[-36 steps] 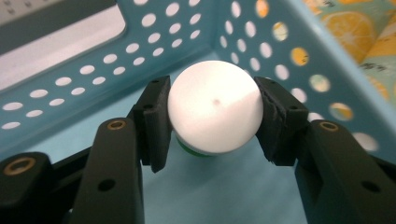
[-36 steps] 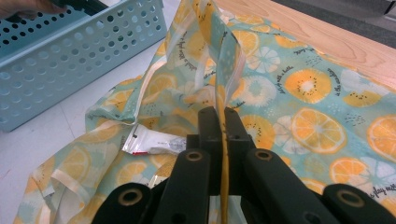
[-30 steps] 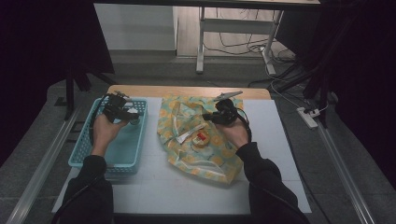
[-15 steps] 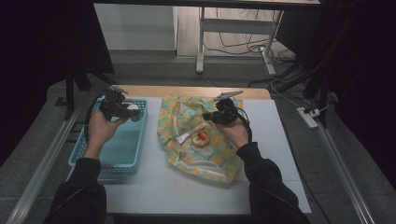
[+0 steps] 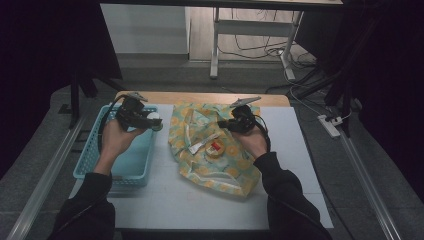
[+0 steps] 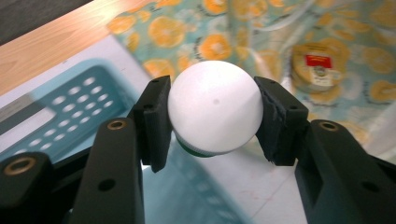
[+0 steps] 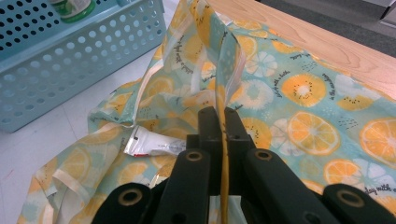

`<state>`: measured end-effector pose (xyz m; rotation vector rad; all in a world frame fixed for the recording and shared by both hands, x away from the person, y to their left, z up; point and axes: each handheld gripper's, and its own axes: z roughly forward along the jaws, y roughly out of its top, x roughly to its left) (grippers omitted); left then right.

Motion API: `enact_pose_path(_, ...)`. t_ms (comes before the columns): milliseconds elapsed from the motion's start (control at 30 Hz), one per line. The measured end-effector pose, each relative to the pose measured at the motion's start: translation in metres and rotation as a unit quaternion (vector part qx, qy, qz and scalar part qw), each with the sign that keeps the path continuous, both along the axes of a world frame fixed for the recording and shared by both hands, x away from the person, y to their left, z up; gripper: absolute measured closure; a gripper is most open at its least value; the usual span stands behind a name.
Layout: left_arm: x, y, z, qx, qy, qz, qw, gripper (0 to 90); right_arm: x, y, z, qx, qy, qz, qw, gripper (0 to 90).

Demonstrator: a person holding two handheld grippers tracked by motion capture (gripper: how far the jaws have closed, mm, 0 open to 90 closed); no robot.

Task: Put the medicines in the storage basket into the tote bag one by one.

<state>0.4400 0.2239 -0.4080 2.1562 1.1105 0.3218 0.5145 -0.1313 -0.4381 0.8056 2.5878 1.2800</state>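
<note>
Left claw [image 6: 212, 119] grips one smooth white round-topped bottle [image 6: 215, 112] above the perforated blue basket [image 6: 60, 112]; right claw [image 7: 223, 123] pinches one thin orange-print bag [image 7: 299, 102], one tube [image 7: 154, 145] just beyond it.

I count two claws: my left claw [image 5: 150, 120] and my right claw [image 5: 226, 123]. There is one white ball [image 6: 215, 107], one blue basket [image 5: 95, 162], and one fruit-print bag [image 5: 220, 170]. On the bag lie one white tube [image 5: 204, 145] and one round tape roll [image 5: 216, 149]. One desk [image 5: 200, 200] carries it all.
</note>
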Motion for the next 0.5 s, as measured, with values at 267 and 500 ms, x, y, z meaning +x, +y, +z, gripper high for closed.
enact_pose_path(267,-0.003,-0.032,0.001,0.001,-0.002,-0.041,0.9991,50.7,-0.001,0.001,0.000,-0.001,-0.001,0.002,1.0000,90.0)
enact_pose_path(500,0.000,-0.057,-0.006,-0.001,0.002,-0.066,0.9978,50.7,-0.001,0.001,0.000,-0.001,-0.001,0.003,1.0000,90.0)
